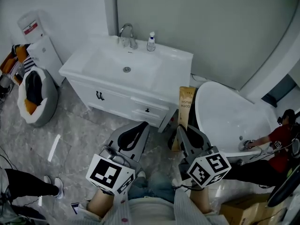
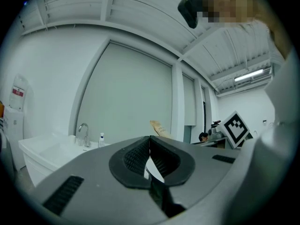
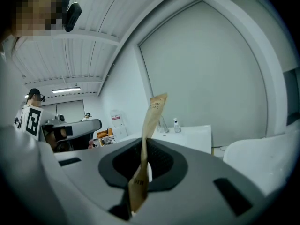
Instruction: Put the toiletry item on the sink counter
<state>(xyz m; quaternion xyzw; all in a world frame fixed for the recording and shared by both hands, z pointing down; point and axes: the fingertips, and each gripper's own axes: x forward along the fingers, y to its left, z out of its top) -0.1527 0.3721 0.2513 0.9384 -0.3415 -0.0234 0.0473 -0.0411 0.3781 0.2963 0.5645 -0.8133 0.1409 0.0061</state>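
Lower end of toothbrush packet (image 1: 186,102) behind right hand-held gripper (image 1: 186,130); bottle (image 1: 151,42) label illegible

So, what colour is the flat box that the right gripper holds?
Tan cardboard brown with dark lettering; the box shows best in the right gripper view.

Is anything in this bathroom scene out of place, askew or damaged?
Nothing is spilled or broken. Only the toothbrush box, clamped in the right gripper, is not yet on the sink counter; a vanity drawer seems slightly pulled out.

"TOOTH BRUSH" on brown box (image 1: 186,108)
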